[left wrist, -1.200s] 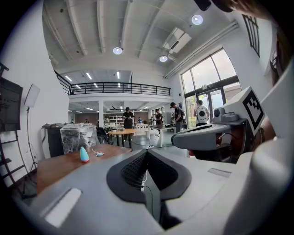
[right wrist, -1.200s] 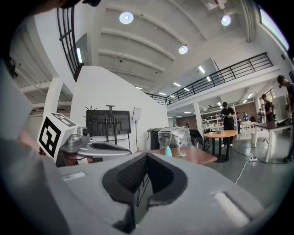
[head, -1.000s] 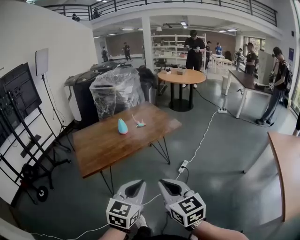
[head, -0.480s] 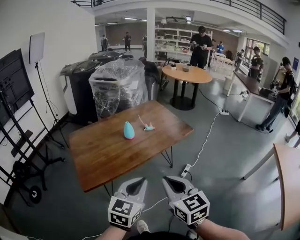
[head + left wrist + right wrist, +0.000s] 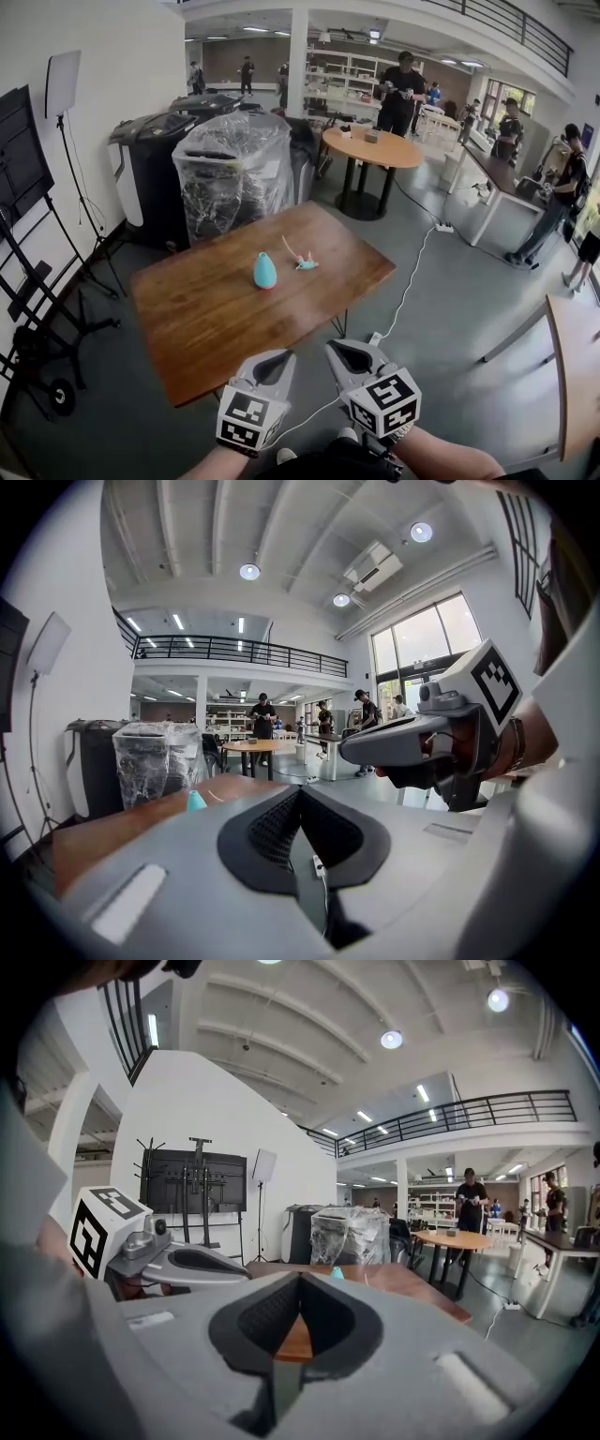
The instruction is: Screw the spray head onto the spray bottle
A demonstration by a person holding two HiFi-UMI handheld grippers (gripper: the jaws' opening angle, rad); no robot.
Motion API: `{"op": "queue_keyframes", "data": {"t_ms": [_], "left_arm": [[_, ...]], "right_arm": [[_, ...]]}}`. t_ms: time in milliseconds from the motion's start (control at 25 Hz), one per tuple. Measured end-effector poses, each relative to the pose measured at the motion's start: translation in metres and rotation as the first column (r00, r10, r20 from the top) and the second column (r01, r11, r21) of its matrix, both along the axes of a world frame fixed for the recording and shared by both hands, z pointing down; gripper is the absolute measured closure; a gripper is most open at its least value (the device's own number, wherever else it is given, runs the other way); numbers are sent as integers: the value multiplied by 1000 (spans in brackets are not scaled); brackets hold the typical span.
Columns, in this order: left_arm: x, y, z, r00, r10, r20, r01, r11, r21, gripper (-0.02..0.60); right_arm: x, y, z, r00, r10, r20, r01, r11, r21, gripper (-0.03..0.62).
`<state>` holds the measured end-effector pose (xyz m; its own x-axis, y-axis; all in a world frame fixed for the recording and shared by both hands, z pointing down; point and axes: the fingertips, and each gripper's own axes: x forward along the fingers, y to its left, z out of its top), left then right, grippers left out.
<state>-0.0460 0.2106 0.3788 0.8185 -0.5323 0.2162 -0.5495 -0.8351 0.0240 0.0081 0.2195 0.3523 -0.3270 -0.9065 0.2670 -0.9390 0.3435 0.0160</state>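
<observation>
Left gripper [image 5: 272, 361] and right gripper [image 5: 342, 354], both clenched on nothing, hang side by side at the wooden table's [image 5: 206, 323] near edge. Open floor [image 5: 450, 309] lies rightward. Mid-table stands the teal teardrop spray bottle [image 5: 265, 271], with the spray head [image 5: 302, 262] lying near it.

Teal spray bottle [image 5: 265, 271], pale teal spray head [image 5: 305, 265] — brown wood-grain table [image 5: 216, 319], grey floor [image 5: 450, 309]

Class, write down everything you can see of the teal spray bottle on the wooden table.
The spray bottle is teal and egg-shaped, tapering to a narrow top with no head fitted. It looks like smooth plastic. It stands upright on the wooden table, touching only the tabletop; the spray head lies apart, beside it.
</observation>
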Motion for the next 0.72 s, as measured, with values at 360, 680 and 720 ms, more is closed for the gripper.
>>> {"op": "queue_keyframes", "data": {"t_ms": [360,680,720], "left_arm": [[5,-44,11,999,4,46,-5,1000,10,565],[36,-106,36,995,5,97,-4,1000,-11,557],[42,-115,40,994,5,105,-3,1000,-19,557]], "right_arm": [[5,-50,11,1000,-18,-20,17,999,-28,603],[33,-117,38,999,-31,18,32,998,-62,603],[39,-126,42,999,-33,22,35,997,-69,603]]}}
